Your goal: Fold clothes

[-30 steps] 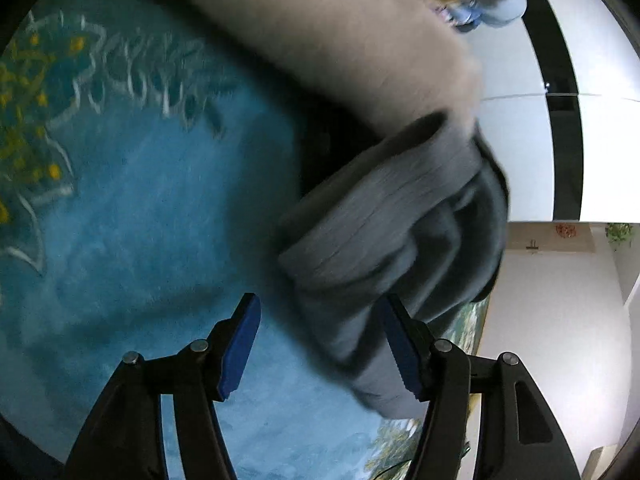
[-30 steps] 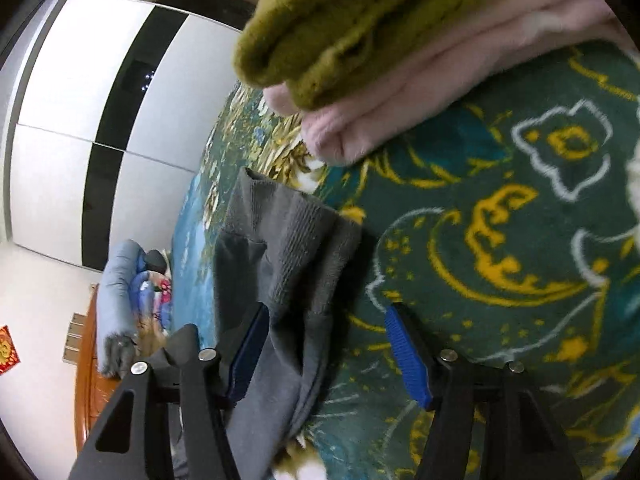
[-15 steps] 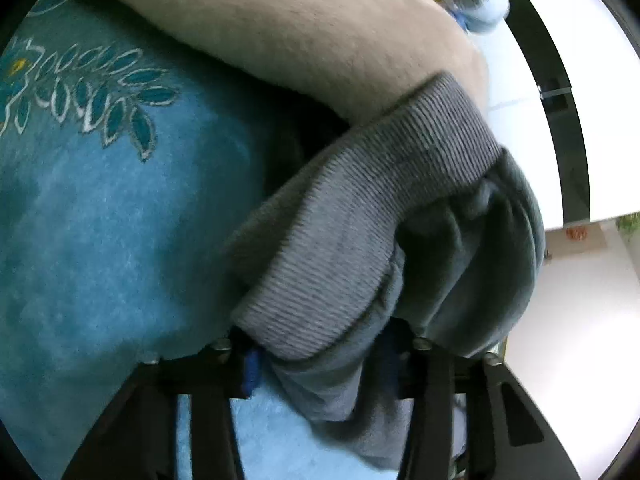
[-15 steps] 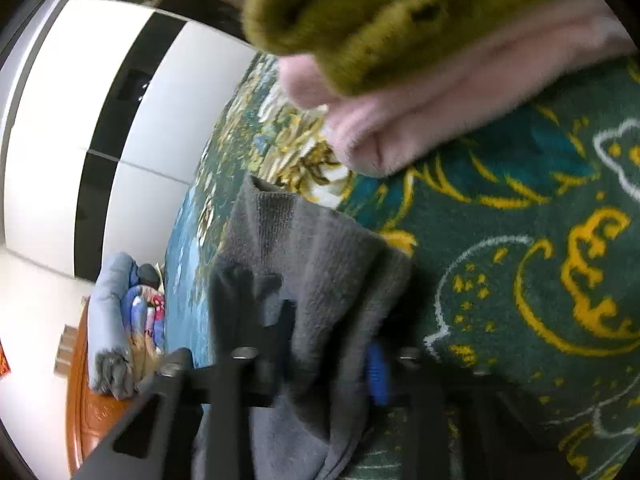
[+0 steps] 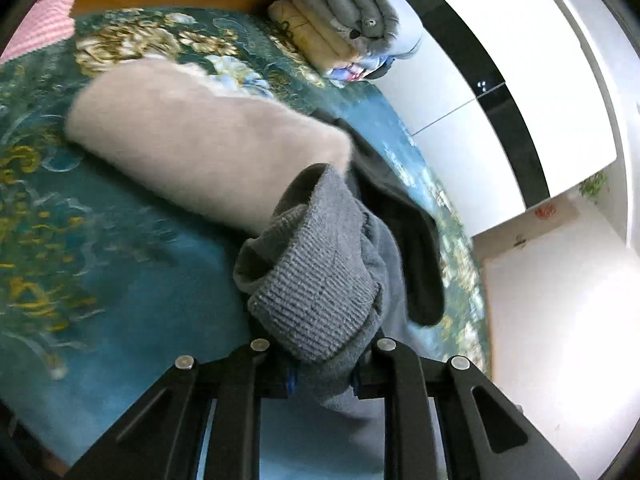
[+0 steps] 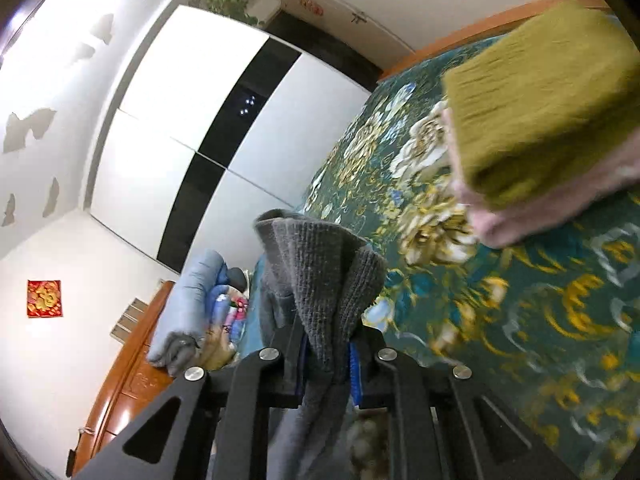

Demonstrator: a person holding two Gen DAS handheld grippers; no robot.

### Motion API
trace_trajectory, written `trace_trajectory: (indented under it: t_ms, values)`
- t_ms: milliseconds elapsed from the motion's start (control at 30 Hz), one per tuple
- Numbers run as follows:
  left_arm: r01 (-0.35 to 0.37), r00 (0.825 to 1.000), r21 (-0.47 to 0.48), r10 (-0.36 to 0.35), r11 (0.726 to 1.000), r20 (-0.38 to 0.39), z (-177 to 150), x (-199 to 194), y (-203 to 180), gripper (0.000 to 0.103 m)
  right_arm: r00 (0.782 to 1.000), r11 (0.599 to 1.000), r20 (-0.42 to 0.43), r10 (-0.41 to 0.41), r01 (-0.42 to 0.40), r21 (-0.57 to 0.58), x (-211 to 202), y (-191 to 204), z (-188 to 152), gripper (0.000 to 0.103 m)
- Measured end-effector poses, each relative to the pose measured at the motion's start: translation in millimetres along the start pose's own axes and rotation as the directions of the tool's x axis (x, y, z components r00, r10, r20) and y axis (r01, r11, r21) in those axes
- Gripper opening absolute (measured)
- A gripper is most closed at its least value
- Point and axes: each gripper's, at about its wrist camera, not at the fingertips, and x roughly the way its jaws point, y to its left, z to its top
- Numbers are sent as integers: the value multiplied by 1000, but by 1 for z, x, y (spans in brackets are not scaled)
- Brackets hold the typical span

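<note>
Above the bed, both tongs now clamped on the grey garment: left tongs, right tongs. Open a second ago; now lifted off the cover, ready for folding.

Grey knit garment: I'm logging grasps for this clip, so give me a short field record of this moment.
garment: grey knit garment, ribbed edge bunched
left gripper: shut on it
right gripper: shut on it
surface: teal floral bedspread
nearby, left view: folded beige garment
nearby, right view: olive knit stacked on pink garment
</note>
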Motion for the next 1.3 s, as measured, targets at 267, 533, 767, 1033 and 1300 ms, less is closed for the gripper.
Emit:
trace_trajectory:
  t_ms: [267,533,767,1033,1300]
  values:
    - [-78,975,-235,24,969,-223,-8,93,60,26,957,928,-175,-233,273,256,-12,-123,-69,18]
    - [-76,968,-202,24,977,-249,-9,59,68,33,952,925,-161,-259,292,241,-18,-111,-64,23]
    - [-59,970,-200,8,978,-243,-17,29,81,48,955,914,-154,-254,289,284,-34,-116,-62,26]
    - [-99,989,-137,81,986,-127,-11,-14,76,52,955,909,-156,-254,290,300,-37,-127,-72,49]
    - [-27,959,176,75,984,-273,-64,38,-17,53,965,916,-130,-226,256,307,-33,-134,-67,55]
